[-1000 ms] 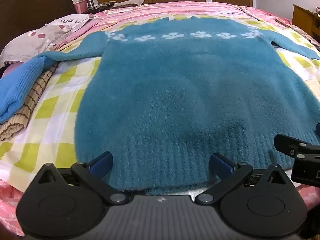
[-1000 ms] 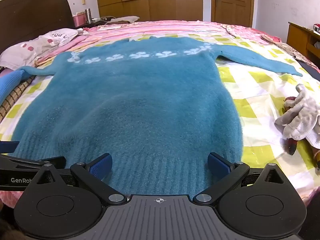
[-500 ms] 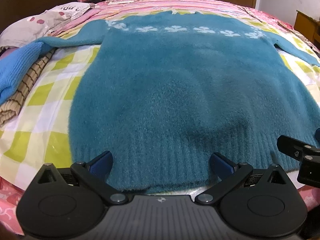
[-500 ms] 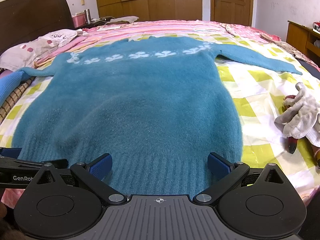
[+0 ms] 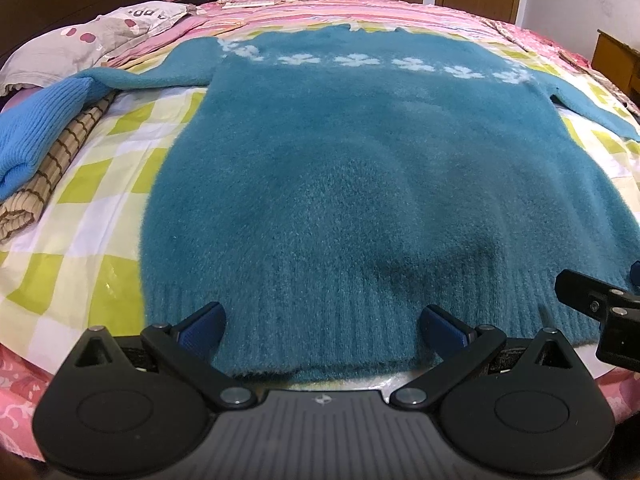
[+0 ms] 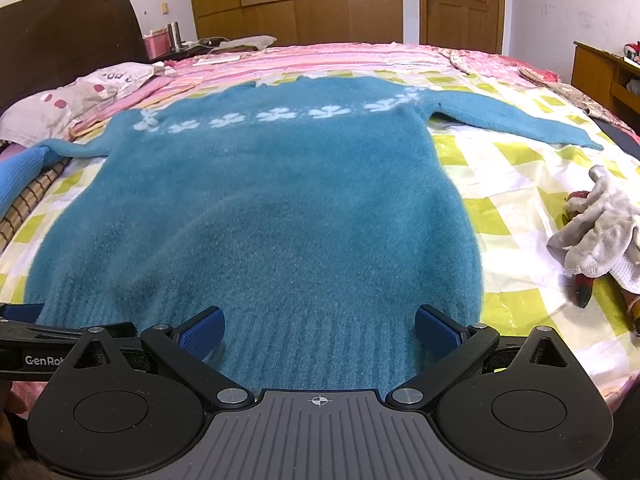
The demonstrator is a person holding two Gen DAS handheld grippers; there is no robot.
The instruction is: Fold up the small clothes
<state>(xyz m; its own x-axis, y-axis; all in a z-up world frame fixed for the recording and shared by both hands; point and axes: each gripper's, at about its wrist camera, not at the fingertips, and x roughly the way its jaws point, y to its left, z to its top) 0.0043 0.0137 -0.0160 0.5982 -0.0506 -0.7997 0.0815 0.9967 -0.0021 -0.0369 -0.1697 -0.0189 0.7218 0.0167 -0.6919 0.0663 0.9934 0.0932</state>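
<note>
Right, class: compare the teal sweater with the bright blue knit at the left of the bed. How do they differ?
The teal sweater lies spread flat with sleeves out; the bright blue knit is bundled on a striped cloth. The teal sweater is fuzzy with a row of white flowers; the blue knit is ribbed and plain. Both are knitwear on the checked bedsheet.

teal sweater (image 5: 360,184) flat on checked bedsheet (image 5: 120,152), sleeves spread, white flower band near top | left gripper (image 5: 322,326) jaws wide apart over ribbed hem | right gripper (image 5: 600,304) part at right edge | blue knit (image 5: 36,120) on striped cloth (image 5: 52,168), left
</note>
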